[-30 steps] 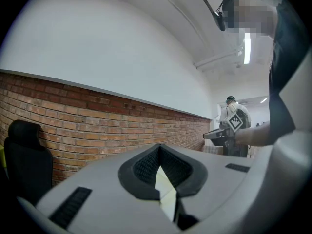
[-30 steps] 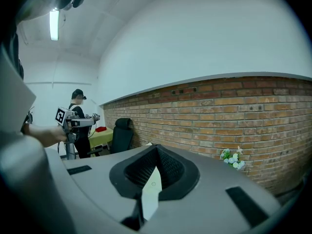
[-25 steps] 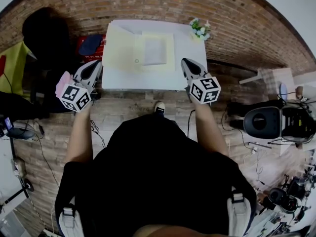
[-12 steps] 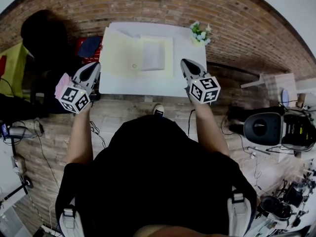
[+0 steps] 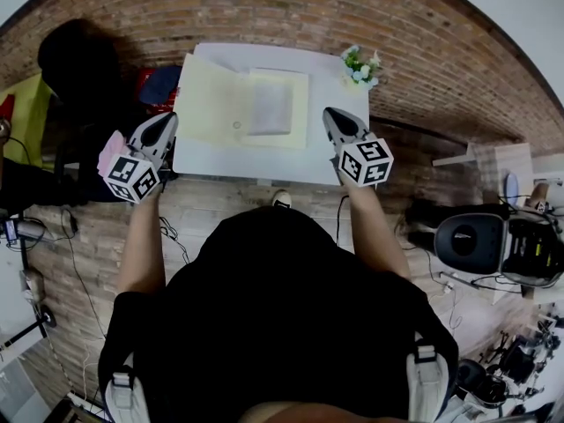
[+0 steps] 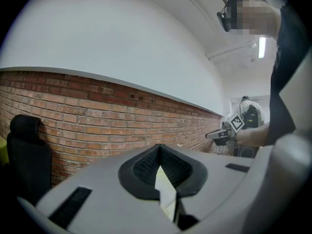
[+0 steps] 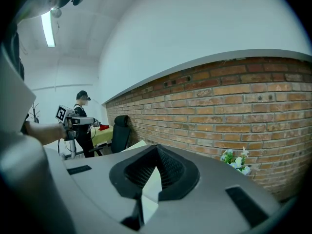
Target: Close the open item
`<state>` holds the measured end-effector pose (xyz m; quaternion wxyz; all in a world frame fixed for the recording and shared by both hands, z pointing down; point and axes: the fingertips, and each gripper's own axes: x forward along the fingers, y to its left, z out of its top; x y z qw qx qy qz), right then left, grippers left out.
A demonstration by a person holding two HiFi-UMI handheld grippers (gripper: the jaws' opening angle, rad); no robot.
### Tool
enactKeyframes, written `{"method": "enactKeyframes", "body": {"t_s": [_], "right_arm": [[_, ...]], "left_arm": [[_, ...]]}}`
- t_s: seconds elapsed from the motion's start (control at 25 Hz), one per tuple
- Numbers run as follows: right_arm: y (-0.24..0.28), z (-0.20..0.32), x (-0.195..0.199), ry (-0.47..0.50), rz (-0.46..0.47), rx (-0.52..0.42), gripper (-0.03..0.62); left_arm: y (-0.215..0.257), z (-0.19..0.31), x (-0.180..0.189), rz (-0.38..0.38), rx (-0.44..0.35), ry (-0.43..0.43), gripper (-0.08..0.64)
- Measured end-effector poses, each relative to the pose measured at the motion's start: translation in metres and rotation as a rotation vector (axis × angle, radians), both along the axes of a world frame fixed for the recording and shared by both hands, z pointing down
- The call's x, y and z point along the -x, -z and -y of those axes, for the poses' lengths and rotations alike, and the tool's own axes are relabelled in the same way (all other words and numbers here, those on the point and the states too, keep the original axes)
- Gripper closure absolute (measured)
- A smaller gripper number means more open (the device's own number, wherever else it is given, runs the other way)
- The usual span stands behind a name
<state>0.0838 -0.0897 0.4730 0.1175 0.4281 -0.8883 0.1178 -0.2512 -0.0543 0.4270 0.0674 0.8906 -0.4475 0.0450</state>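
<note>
Open folder on table, flowers at its far right corner

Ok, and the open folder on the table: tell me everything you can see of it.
The folder is pale yellow, thin and card-like, and lies open and flat on the white table. Its left flap is plain and reaches the table's left edge; the right half carries a whitish sheet. A small round dot, perhaps a fastener, sits near the fold. Nothing but the table touches it.

The person wears a black short-sleeved top; left gripper and right gripper bear black-and-white marker cubes.
</note>
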Motion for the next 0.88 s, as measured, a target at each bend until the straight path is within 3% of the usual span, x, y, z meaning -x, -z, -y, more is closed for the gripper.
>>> {"method": "enactKeyframes", "body": {"t_s": [0.88], "right_arm": [[-0.011,0.069,-0.04,0.104,0.022,0.008,0.572]], "left_arm": [[-0.004,0.04,-0.049,0.023,0.022,0.104,0.551]]}}
